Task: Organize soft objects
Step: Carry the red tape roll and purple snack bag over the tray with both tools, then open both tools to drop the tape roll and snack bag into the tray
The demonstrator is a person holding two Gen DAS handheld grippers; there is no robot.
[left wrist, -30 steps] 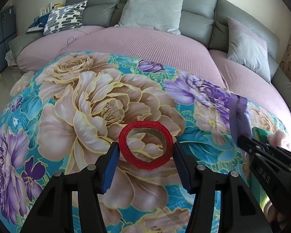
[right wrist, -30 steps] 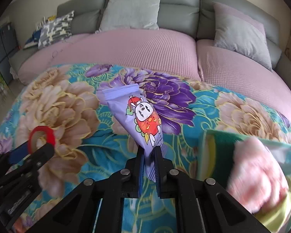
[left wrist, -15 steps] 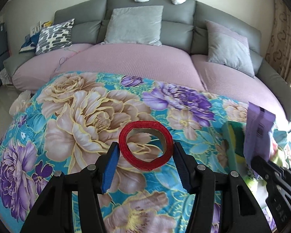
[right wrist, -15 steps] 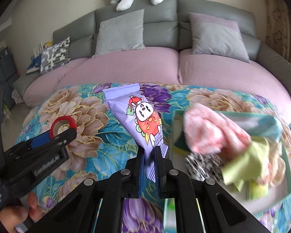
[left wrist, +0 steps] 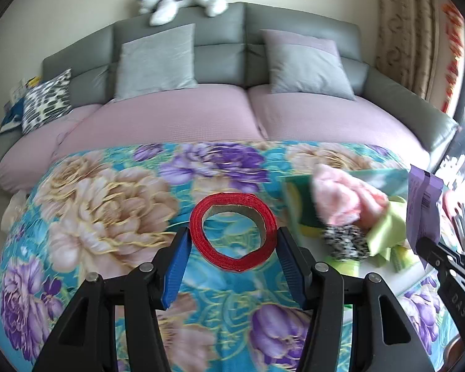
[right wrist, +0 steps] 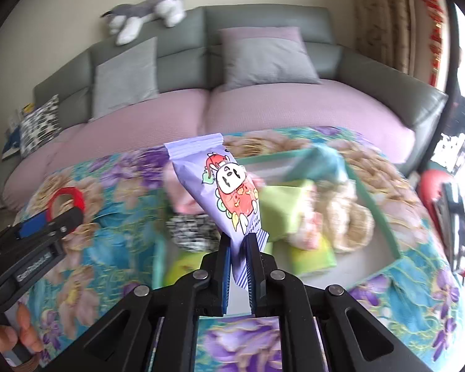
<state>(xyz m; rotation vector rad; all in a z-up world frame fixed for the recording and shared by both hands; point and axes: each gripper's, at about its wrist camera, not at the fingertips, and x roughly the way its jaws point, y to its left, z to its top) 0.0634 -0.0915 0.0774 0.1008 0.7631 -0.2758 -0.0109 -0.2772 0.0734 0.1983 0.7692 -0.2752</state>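
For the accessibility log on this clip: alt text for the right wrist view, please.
The right gripper is shut on a purple snack packet with a cartoon rabbit, held above a green-rimmed tray of soft cloths on a floral blanket. At left, the left gripper holds a red tape ring.

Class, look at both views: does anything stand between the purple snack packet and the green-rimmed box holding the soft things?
Nothing visible does. The right hand-held gripper holds the purple snack packet above the green-rimmed box, with only open air between. The box already holds cloths, though.
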